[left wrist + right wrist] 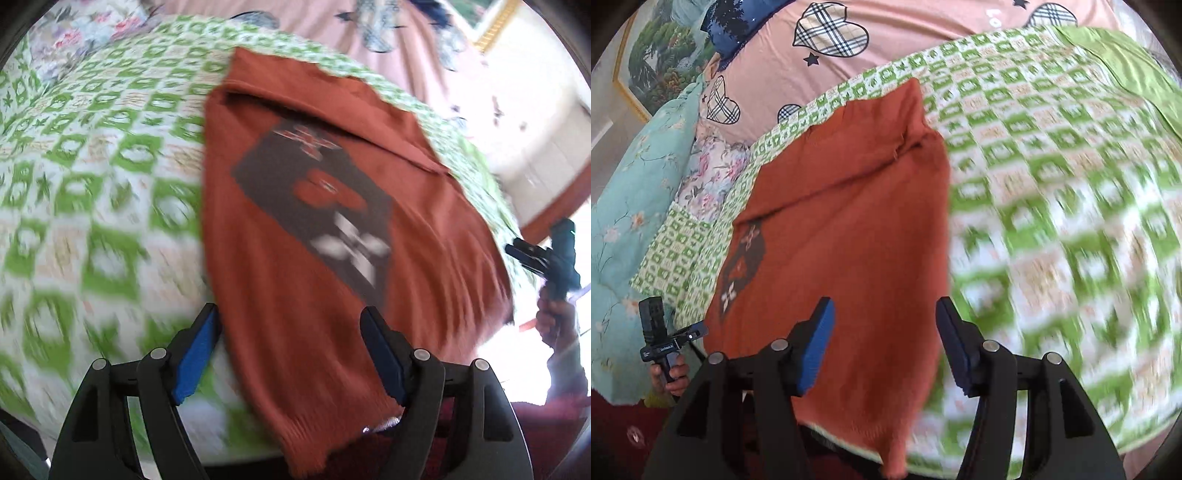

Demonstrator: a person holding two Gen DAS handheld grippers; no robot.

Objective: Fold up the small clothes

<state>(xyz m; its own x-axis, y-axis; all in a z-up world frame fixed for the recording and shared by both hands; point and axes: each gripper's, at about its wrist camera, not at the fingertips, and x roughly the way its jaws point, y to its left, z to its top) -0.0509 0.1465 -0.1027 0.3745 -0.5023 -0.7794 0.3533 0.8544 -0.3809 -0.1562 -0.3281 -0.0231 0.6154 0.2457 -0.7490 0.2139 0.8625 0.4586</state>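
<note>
A rust-orange knit sweater (295,258) with a dark patch of red and white motifs lies on a green-and-white checked cloth (92,166). It also shows in the right wrist view (842,229), one sleeve folded over its top. My left gripper (291,332) is open above the sweater's near left hem, holding nothing. My right gripper (884,325) is open above the sweater's near right hem, holding nothing. The sweater's bottom edge hangs over the cloth's near edge. The right gripper's body (557,254) shows in the left wrist view, the left gripper's body (661,339) in the right wrist view.
The checked cloth (1052,184) covers a bed. A pink duvet with plaid hearts (886,29) lies beyond it, a pale blue floral sheet (628,221) at the left. A framed picture (653,55) hangs on the wall. Dark red floor (624,435) lies below.
</note>
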